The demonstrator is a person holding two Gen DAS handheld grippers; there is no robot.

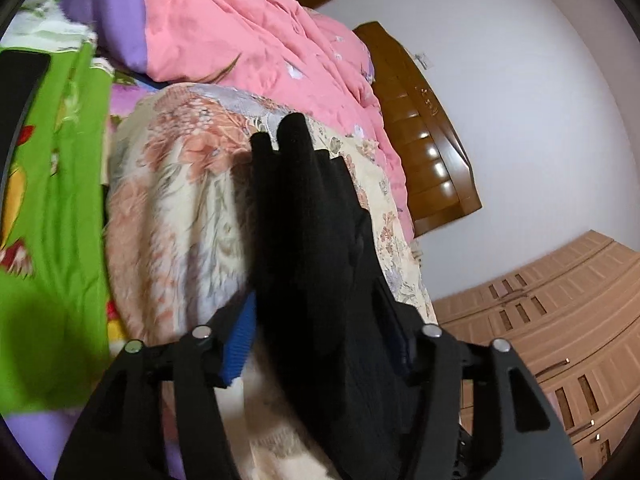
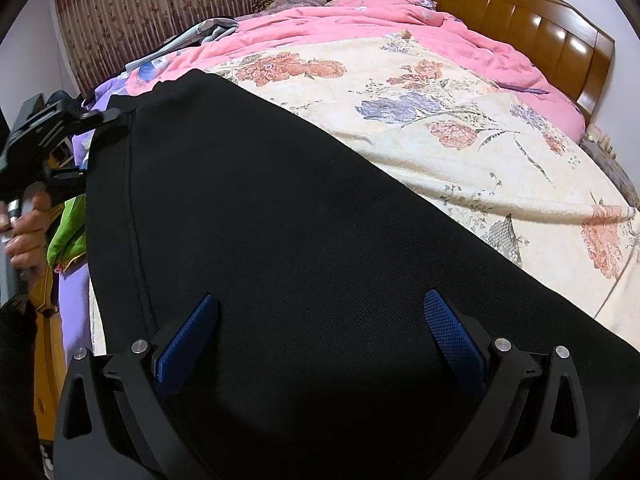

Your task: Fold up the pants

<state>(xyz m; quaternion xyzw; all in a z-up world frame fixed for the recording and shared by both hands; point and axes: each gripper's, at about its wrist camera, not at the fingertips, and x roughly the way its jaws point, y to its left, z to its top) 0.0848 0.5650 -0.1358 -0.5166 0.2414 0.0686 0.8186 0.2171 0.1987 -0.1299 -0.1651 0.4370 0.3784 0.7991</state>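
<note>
The black pants lie spread over the floral cream blanket on the bed. My right gripper is open just above the cloth, its blue pads wide apart and empty. In the left wrist view a bunched fold of the pants runs between my left gripper's fingers, which stand fairly wide; the cloth hides the fingertips. The left gripper also shows in the right wrist view at the pants' far left corner, touching its edge.
A pink quilt is heaped at the back of the bed against the wooden headboard. Green patterned cloth and purple sheet lie to the left. A wooden wardrobe stands at right.
</note>
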